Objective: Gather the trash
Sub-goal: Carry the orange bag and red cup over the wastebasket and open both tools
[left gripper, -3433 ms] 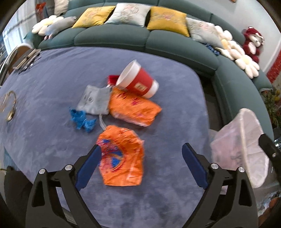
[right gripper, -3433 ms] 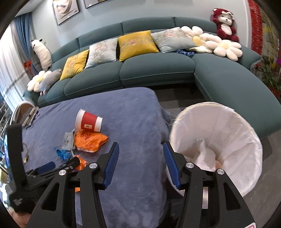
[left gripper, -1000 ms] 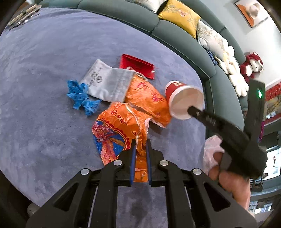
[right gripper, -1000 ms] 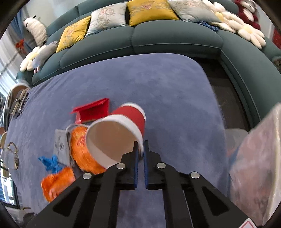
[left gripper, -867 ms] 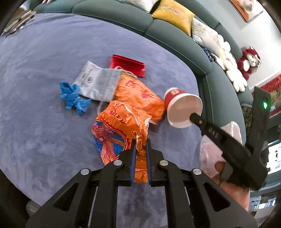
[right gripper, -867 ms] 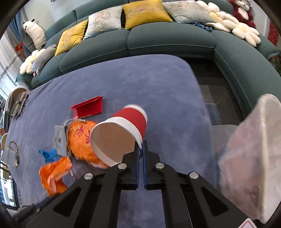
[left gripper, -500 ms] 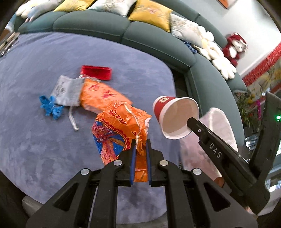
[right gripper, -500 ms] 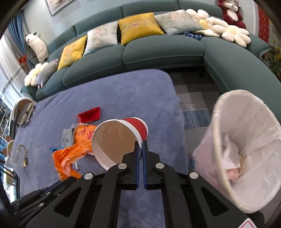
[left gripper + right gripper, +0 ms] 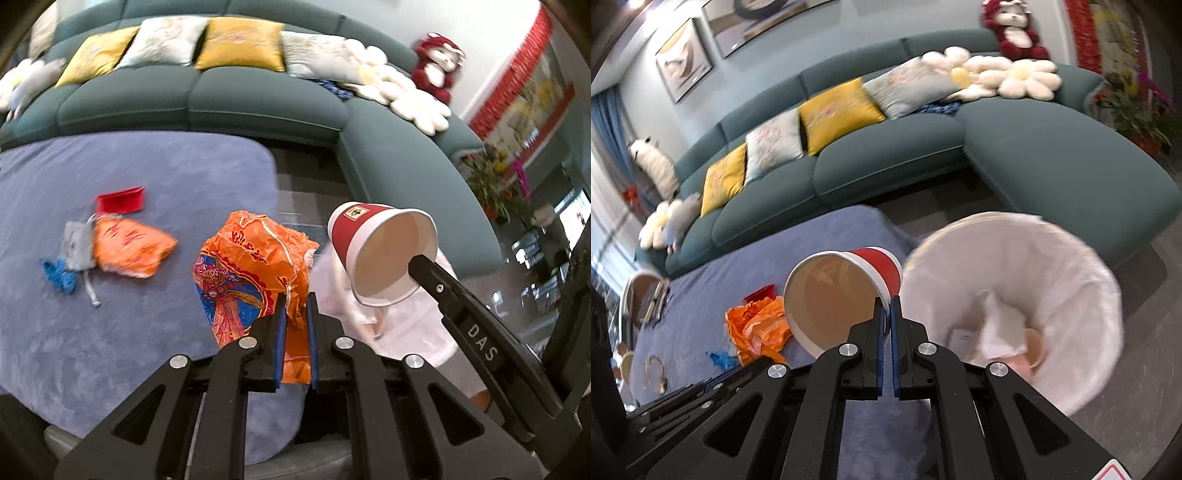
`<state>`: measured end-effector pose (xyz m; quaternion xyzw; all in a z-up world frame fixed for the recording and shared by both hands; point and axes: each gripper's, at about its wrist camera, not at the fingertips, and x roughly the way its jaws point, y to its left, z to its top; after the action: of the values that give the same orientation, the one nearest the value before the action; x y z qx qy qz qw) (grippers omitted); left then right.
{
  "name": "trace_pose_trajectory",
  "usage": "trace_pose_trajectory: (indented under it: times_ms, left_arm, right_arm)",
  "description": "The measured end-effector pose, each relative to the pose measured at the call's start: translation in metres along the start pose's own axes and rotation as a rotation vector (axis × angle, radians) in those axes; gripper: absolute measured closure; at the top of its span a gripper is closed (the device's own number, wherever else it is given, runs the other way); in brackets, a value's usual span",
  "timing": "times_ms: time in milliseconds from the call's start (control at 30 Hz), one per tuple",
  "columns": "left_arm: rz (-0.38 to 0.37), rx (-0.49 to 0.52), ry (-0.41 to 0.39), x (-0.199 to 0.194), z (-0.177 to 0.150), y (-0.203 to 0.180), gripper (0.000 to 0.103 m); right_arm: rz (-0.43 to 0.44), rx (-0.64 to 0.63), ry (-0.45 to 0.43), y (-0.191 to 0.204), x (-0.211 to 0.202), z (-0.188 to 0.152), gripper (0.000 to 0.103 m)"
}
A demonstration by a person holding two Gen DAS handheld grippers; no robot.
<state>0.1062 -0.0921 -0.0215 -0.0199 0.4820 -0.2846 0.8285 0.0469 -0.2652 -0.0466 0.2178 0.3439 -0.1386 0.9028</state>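
Observation:
My left gripper [image 9: 294, 314] is shut on an orange snack wrapper [image 9: 251, 273] and holds it in the air past the table's right edge. My right gripper [image 9: 887, 308] is shut on the rim of a red paper cup [image 9: 846, 291], lying on its side beside the bin; the cup also shows in the left wrist view [image 9: 380, 251]. A white-lined trash bin [image 9: 1071, 266] stands to the right of the table, with tissue and scraps inside. The wrapper also shows in the right wrist view [image 9: 757, 328].
On the blue table [image 9: 110, 325] lie a second orange wrapper [image 9: 129, 251], a grey pouch [image 9: 75, 243], a blue scrap [image 9: 57, 273] and a red packet [image 9: 120, 201]. A teal sofa [image 9: 229, 99] with cushions curves behind and to the right.
Both grippers have swung right with their loads, off the table toward the bin. The cup now hangs at the bin's left rim, the wrapper near the table's right edge.

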Motion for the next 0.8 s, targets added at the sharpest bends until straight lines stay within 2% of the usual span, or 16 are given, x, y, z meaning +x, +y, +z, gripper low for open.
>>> trace_pose_trajectory:
  times_ms: [233, 400, 733, 800]
  left_arm:
    - [-0.043, 0.116, 0.015, 0.017, 0.002, -0.066, 0.093]
    - [-0.072, 0.18, 0.041, 0.034, -0.001, -0.101, 0.093]
    - [-0.076, 0.229, 0.078, 0.057, -0.001, -0.131, 0.092]
    - [-0.077, 0.219, 0.079, 0.059, 0.001, -0.129, 0.09]
  right_arm:
    - [-0.06, 0.072, -0.04, -0.06, -0.025, 0.001, 0.1]
    - [-0.097, 0.126, -0.048, -0.097, -0.031, -0.002, 0.1]
    - [-0.121, 0.178, -0.043, -0.125, -0.026, -0.006, 0.099]
    - [-0.123, 0.184, -0.049, -0.125, -0.026, -0.006, 0.091]
